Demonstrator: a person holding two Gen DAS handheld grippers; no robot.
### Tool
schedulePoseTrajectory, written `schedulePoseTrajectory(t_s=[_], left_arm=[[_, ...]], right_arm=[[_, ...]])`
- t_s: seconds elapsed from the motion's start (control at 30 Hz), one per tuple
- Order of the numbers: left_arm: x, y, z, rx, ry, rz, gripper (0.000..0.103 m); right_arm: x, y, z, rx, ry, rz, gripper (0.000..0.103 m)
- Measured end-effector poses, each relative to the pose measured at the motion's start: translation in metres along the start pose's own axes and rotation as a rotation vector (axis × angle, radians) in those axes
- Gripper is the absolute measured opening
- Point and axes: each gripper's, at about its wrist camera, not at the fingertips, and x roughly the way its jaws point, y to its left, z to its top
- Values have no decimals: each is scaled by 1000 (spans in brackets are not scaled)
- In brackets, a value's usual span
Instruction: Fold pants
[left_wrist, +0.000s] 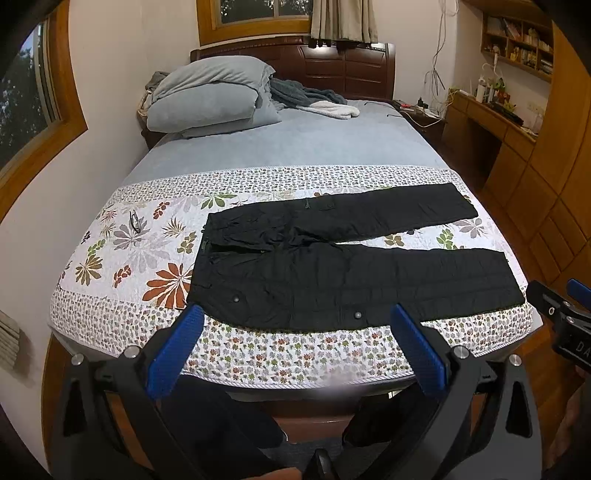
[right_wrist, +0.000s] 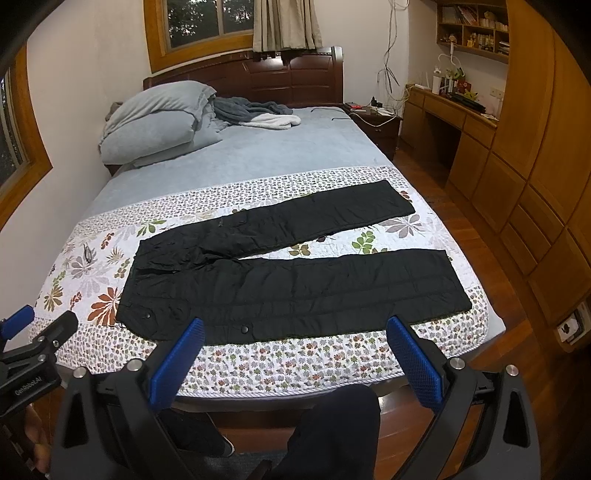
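Black pants (left_wrist: 332, 258) lie spread flat on the floral quilt (left_wrist: 129, 251) at the foot of the bed, waist to the left and both legs pointing right, slightly splayed. The same pants (right_wrist: 295, 280) show in the right wrist view. My left gripper (left_wrist: 295, 317) hovers open in front of the bed's near edge, its blue pads wide apart and nothing between them. My right gripper (right_wrist: 295, 328) is open too, held off the bed to the right of the left one. Neither touches the cloth. The right gripper (left_wrist: 561, 306) also shows in the left wrist view, and the left gripper (right_wrist: 33, 332) in the right wrist view.
Pillows and a folded grey duvet (left_wrist: 210, 96) with a crumpled blanket (left_wrist: 314, 99) sit near the headboard. A small dark item (left_wrist: 135, 221) lies on the quilt left of the pants. A wooden desk (right_wrist: 450, 107) and cabinets line the right wall. The person's legs (right_wrist: 332, 424) stand at the bed foot.
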Motion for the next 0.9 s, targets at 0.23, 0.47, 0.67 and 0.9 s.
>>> schedulePoseTrajectory(t_s=[0.23,0.47,0.67,0.9], left_arm=[[-1,-1,1,1,-3,1,100],[-1,-1,1,1,-3,2,100],[-2,1,0,-2,-2,1,100],[-3,3,0,-3,-3,1,100]], right_arm=[[-1,-1,-1,2,-2,-1,99],[-1,-1,-1,2,-1,-1,99],[-1,-1,-1,2,0,0,99],[-2,-1,-1,3,1,-2,99]])
